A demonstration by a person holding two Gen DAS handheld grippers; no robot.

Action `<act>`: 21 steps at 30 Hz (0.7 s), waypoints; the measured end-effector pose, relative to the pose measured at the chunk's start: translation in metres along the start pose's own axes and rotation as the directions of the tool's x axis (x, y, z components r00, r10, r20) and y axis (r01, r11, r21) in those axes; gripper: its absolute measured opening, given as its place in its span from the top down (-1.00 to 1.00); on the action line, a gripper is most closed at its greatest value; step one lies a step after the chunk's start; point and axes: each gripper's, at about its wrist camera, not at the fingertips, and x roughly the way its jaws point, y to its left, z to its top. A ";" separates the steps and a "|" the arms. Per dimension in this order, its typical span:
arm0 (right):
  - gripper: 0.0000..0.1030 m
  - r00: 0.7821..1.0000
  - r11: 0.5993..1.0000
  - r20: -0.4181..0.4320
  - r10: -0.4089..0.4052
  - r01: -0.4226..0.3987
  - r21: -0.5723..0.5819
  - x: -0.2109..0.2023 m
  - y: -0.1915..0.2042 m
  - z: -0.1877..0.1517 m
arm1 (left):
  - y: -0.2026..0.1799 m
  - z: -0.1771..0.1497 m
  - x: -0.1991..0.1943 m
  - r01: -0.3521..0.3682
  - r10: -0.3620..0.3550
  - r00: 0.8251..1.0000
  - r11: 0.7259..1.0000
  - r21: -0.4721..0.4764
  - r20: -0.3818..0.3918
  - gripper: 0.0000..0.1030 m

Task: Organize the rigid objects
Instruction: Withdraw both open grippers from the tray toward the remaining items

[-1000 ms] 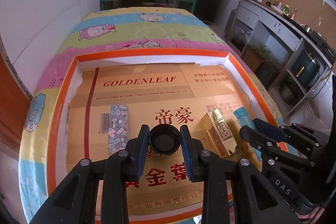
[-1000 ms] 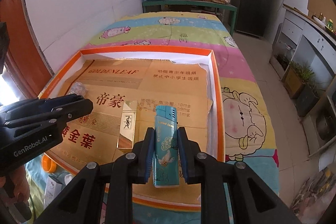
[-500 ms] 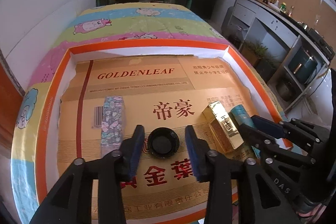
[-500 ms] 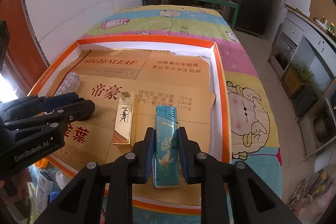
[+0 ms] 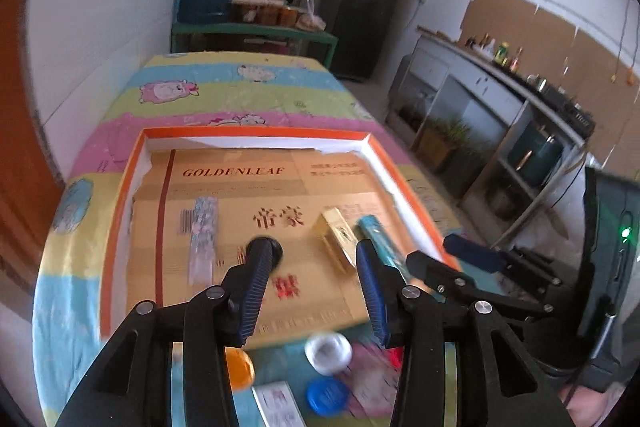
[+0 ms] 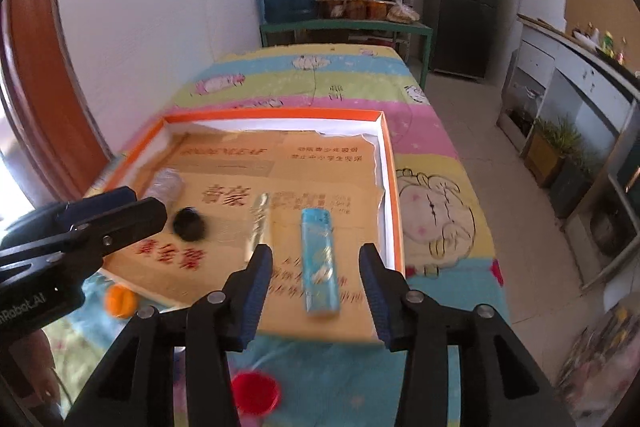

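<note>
Striped bedsheet [image 6: 352, 75] carries an orange-rimmed tray [image 6: 394, 207]; both grippers tilt downward, jaws just opened and empty: left gripper [image 5: 310, 291] above the black cap [image 5: 276, 253], right gripper [image 6: 316, 291] astride the blue lighter [image 6: 318, 259] lying flat

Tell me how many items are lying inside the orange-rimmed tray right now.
4, left to right in a row: a floral box, a black cap, a gold box and a blue lighter nearest the right rim. None seems hidden.
</note>
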 end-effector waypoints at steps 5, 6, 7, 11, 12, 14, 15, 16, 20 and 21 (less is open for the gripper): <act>0.13 0.998 0.998 0.053 0.036 -0.039 0.043 -0.046 0.014 -0.031 | -0.003 -0.025 -0.048 -0.029 0.029 0.999 0.999 -0.020 0.033 0.12; 0.13 0.997 0.998 0.064 0.041 -0.044 0.047 -0.053 0.017 -0.036 | -0.003 -0.033 -0.058 -0.040 0.041 0.998 0.999 -0.025 0.040 0.12; 0.13 0.996 0.998 0.075 0.044 -0.048 0.049 -0.061 0.019 -0.043 | -0.002 -0.042 -0.070 -0.053 0.054 0.997 0.998 -0.033 0.047 0.12; 0.12 0.993 0.996 0.104 0.063 -0.069 0.056 -0.089 0.029 -0.073 | 0.005 -0.076 -0.102 -0.073 0.079 0.994 0.994 -0.075 0.076 0.12; 0.12 0.992 0.996 0.106 0.070 -0.075 0.051 -0.094 0.032 -0.083 | 0.007 -0.083 -0.106 -0.074 0.081 0.993 0.994 -0.083 0.081 0.12; 0.12 0.992 0.996 0.095 0.078 -0.081 0.036 -0.101 0.037 -0.100 | 0.011 -0.104 -0.117 -0.081 0.089 0.992 0.992 -0.097 0.084 0.12; 0.11 0.993 0.996 0.086 0.083 -0.086 0.030 -0.102 0.039 -0.105 | 0.012 -0.111 -0.120 -0.081 0.089 0.993 0.992 -0.099 0.083 0.12; 0.09 0.993 0.995 0.079 0.091 -0.094 0.027 -0.104 0.041 -0.112 | 0.013 -0.120 -0.122 -0.079 0.087 0.993 0.992 -0.100 0.082 0.12; 0.03 0.988 0.989 0.051 0.145 -0.145 0.003 -0.108 0.051 -0.136 | 0.017 -0.154 -0.130 -0.069 0.076 0.995 0.993 -0.100 0.068 0.12; 0.03 0.987 0.988 0.048 0.152 -0.151 -0.005 -0.109 0.054 -0.139 | 0.017 -0.161 -0.131 -0.070 0.077 0.995 0.993 -0.099 0.067 0.12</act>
